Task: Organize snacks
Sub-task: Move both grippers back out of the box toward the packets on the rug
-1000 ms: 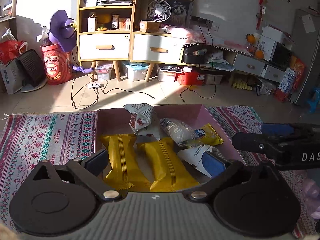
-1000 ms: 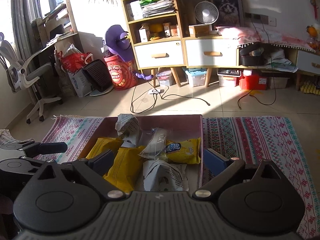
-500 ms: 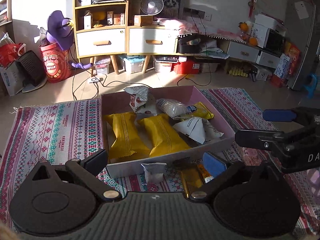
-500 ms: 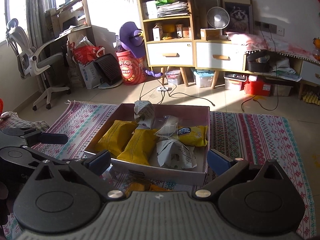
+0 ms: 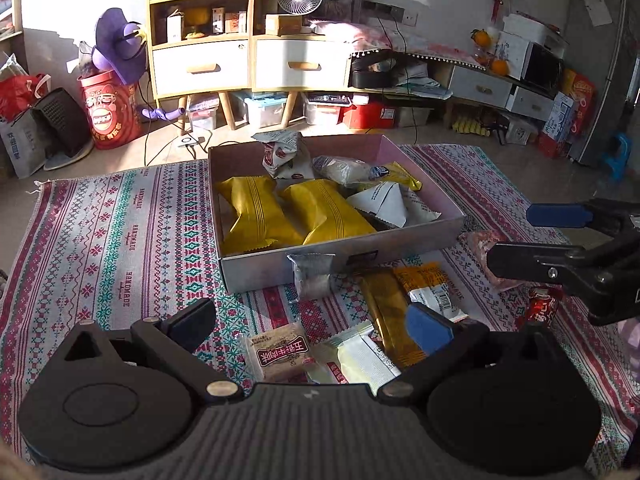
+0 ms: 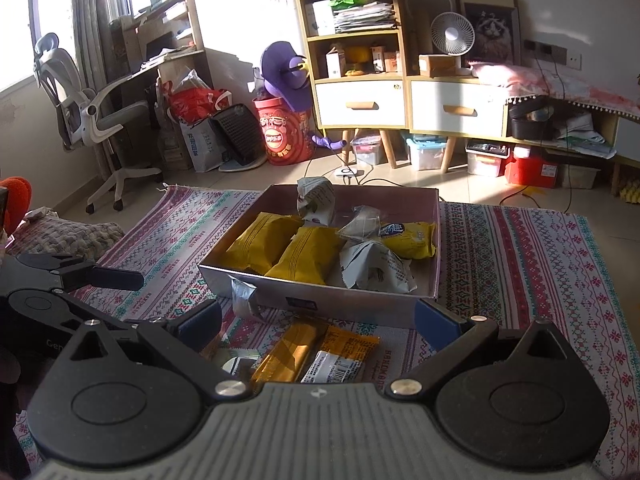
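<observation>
A pink box (image 5: 424, 236) (image 6: 435, 240) on the rug holds two yellow packs (image 5: 256, 212) (image 6: 304, 254), white-grey packets (image 5: 390, 204) and other snacks. Loose snacks lie in front of it: a silver packet (image 5: 312, 276), a gold bar (image 5: 390, 308) (image 6: 292, 352), an orange pack (image 5: 428, 288), a brown biscuit pack (image 5: 278, 352), a white-green pack (image 5: 362, 360). My left gripper (image 5: 316, 324) is open and empty above the loose snacks. My right gripper (image 6: 320, 320) is open and empty, and also shows at the right of the left wrist view (image 5: 520, 236).
A patterned rug (image 5: 120, 232) covers the floor. A red wrapped snack (image 5: 540, 308) and a pinkish bag (image 5: 484, 240) lie at the right. Cabinets (image 5: 256, 60), storage bins, a red drum (image 5: 108, 108), cables and an office chair (image 6: 88, 116) stand behind.
Both grippers have pulled back and up from the box. The loose snacks in front of the box have come into view. Both stay open.
</observation>
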